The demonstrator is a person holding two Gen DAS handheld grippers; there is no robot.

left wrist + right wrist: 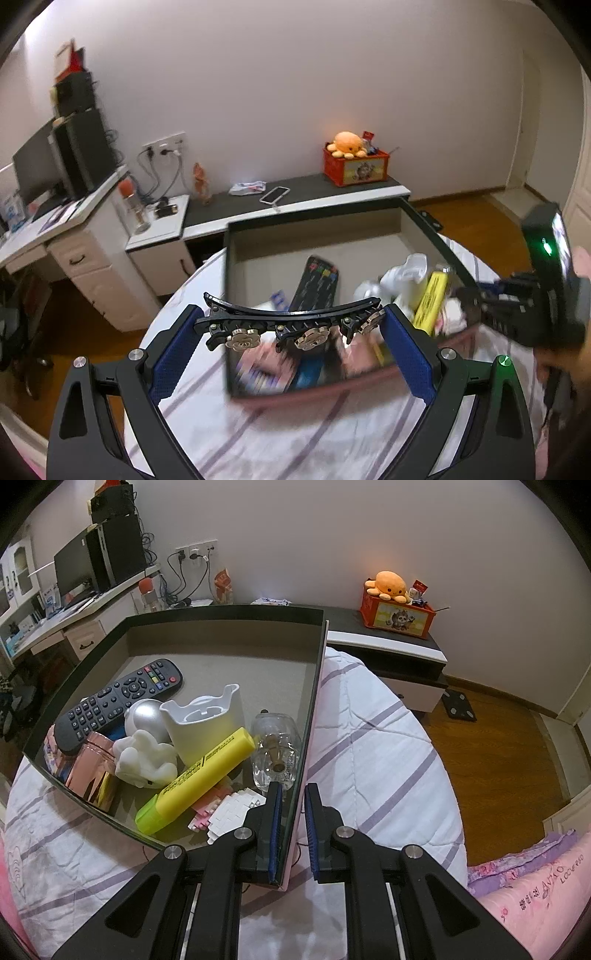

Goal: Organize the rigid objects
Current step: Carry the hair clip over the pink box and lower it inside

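A black hair clip (280, 322) with gold flower ornaments spans the blue pads of my left gripper (293, 314), which is shut on its two ends above the near edge of the box. The dark-rimmed box (221, 610) lies on the bed. It holds a black remote (118, 698), a yellow highlighter (199, 775), a white holder (207, 723), a glass bottle (275, 749), a pink cup (92, 768) and white figures. My right gripper (293, 792) is shut on the box's right wall near its front corner. The same gripper (480, 299) shows at the right of the left wrist view.
The box rests on a bed quilt (369, 746), white with purple stripes. Behind it stands a low cabinet (295, 192) with a phone (274, 195) and an orange octopus plush (347, 144) on a red box. A desk with a monitor (37, 166) is at the left, wood floor (498, 760) at the right.
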